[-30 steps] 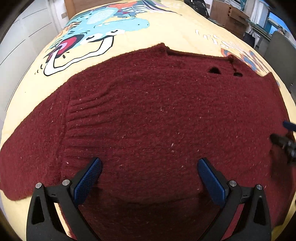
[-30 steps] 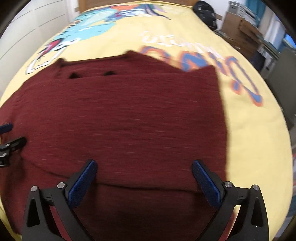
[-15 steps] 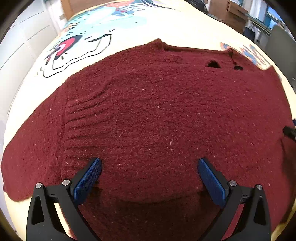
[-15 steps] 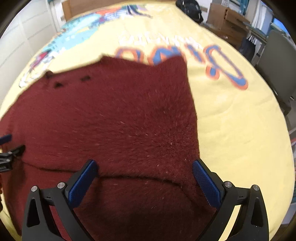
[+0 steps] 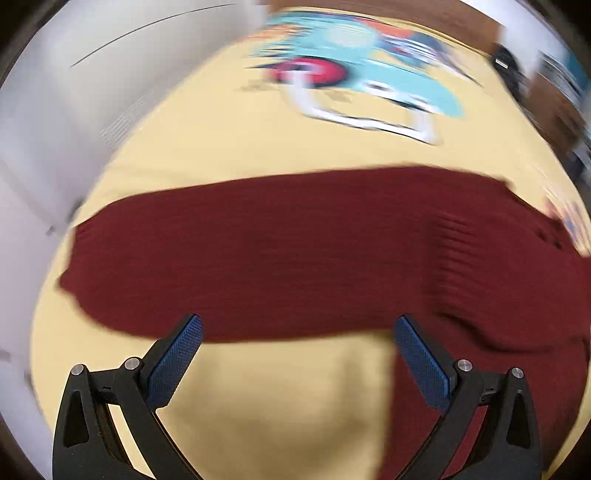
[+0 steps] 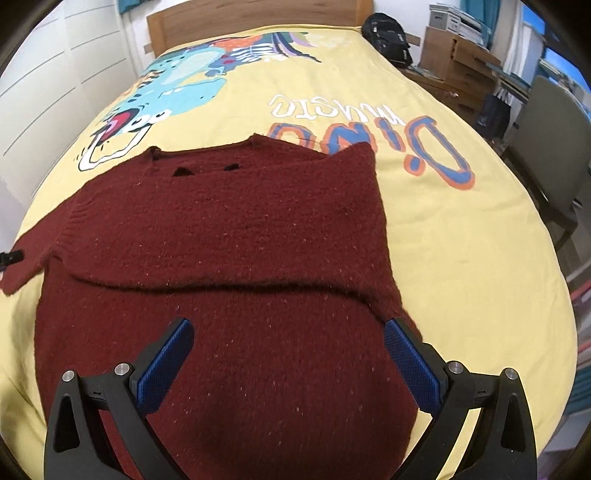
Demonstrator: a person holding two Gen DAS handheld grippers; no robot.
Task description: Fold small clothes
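Note:
A dark red knitted sweater (image 6: 229, 236) lies flat on a yellow bedspread (image 6: 461, 236), neck away from me. Its right sleeve is folded across the body; its left sleeve (image 5: 258, 258) stretches out to the left. My right gripper (image 6: 288, 354) is open and empty above the sweater's lower body. My left gripper (image 5: 295, 350) is open and empty, just before the near edge of the left sleeve, over bare bedspread. The left wrist view is motion-blurred. A tip of the left gripper (image 6: 9, 256) shows at the right wrist view's left edge.
The bedspread has a cartoon dinosaur print (image 6: 166, 96) and lettering (image 6: 369, 136). A wooden headboard (image 6: 258, 14) is at the far end. A black bag (image 6: 388, 37), cardboard boxes (image 6: 461, 70) and a grey chair (image 6: 554, 147) stand to the right. White wall panels (image 5: 74, 110) are on the left.
My left gripper has swung left, from over the sweater's body to the outstretched left sleeve. My right gripper has pulled back and up, showing more of the sweater. Both stayed open.

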